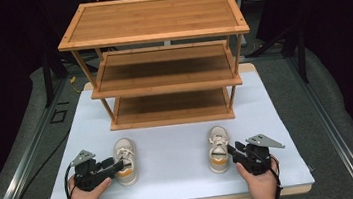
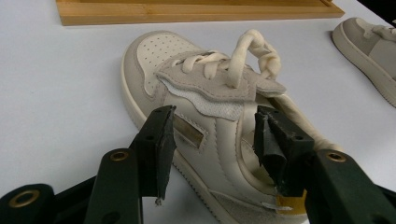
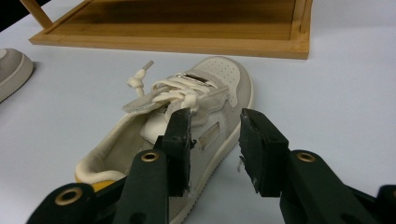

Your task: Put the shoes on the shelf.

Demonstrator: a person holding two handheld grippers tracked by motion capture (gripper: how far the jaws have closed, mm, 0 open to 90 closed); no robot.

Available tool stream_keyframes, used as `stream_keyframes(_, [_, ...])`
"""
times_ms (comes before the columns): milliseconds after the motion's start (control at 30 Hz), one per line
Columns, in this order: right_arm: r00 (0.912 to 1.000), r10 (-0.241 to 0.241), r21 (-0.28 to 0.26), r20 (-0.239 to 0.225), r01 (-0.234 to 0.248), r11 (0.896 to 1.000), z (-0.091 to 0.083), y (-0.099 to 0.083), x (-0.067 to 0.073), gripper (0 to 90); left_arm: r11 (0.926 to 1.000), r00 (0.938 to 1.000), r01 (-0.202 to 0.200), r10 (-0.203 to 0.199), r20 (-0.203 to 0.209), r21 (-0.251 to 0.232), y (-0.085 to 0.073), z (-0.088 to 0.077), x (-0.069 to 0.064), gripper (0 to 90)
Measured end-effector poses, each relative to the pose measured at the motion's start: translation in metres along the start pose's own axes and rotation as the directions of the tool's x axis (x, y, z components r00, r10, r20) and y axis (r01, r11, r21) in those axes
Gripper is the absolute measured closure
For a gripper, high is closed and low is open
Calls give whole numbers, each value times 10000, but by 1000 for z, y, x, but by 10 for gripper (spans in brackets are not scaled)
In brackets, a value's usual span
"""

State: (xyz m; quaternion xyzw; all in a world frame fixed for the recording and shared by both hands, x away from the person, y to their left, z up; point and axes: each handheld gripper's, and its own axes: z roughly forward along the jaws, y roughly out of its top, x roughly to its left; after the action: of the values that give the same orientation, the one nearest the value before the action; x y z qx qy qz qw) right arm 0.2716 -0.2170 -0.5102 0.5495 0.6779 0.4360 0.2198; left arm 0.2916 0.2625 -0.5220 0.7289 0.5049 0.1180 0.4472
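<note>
White tabletop, bearing a three-tier bamboo rack at the far side. Two cream shoes on the near side of the rack, well apart, both toe-first toward the rack, long axes running near to far.

Left shoe nearer the rack's left end; right shoe nearer its right end.

Left gripper at the left shoe's heel end: fingers spread wide, straddling the shoe's side and collar, pads not visibly pressing. Right gripper at the right shoe's heel end: fingers apart, one over the collar, one outside the sole, no grip seen.

Gripper views alone: knotted laces, perforated toe caps, yellow heel lining. High view alone: all three rack tiers, both hands.
</note>
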Motion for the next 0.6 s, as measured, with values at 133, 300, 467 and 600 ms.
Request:
stream_keyframes(133, [9990,313,-255,-326,-321,9992,-2,1,-1,596,10000,10000,36,-35,-77,65,0,3,0,471])
stream_keyframes(300, [9991,125,-203,-398,-133,9997,2,0,4,559,9999,9998,108,-107,-174,35,0,6,0,470])
stream_keyframes(467, [9984,-60,439,-559,85,9990,15,-4,10,527,9996,9995,277,-276,-172,68,-1,8,2,466])
stream_keyframes(600, [9993,28,543,-378,-7,9985,19,-5,9,565,9996,9993,286,-284,-230,69,0,9,3,500])
